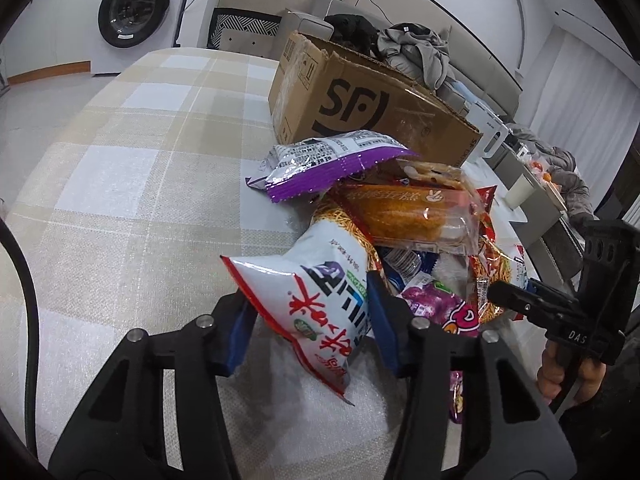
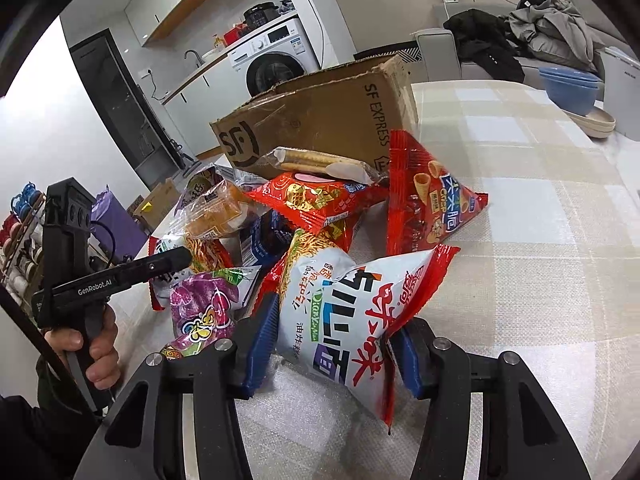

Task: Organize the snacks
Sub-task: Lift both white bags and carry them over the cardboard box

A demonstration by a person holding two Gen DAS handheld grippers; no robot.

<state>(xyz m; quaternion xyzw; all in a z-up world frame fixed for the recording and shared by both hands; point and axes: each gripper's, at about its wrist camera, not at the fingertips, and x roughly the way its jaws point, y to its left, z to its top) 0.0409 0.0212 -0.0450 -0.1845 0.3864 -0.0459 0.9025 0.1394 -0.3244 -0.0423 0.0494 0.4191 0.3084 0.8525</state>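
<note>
Gripping a white-and-red noodle-snack bag (image 1: 308, 304), the left claw (image 1: 310, 288) has both blue pads (image 1: 380, 312) pressed on the bag's sides. The bag is puffed, tilted, w/ its lower corner hanging over the counter (image 1: 120, 160), at the near edge of the snack pile.

The right claw (image 2: 336, 316) is likewise clamped on a second noodle-snack bag (image 2: 344, 312) of the same print, one pad on each side. That bag sits at the front of the pile, its bottom corner pointing down at the plaid cloth.

The rest of the pile lies betw. the claws and the SF Express cardboard box (image 2: 320, 120), which stands open-topped at the back:
- purple-and-silver bag (image 1: 332, 160) on top, nearest the box on the left claw's side
- clear pack of orange-brown cake (image 1: 420, 216) just below it
- red cone-crisp bag (image 2: 428, 196) standing up, leaning beside the box
- red snack bag w/ gold fish print (image 2: 312, 200), a clear biscuit sleeve (image 2: 320, 160) lying across it
- purple candy bag (image 2: 200, 304) low on the left, next to the right claw's left pad

A left hand (image 2: 92, 344) wraps the left claw's handle. A right hand (image 1: 560, 376) holds the other handle.

Behind: washing machine (image 1: 136, 8) by the wall, blue bowls (image 2: 568, 88) at the counter's far end, well apart from the snacks.
</note>
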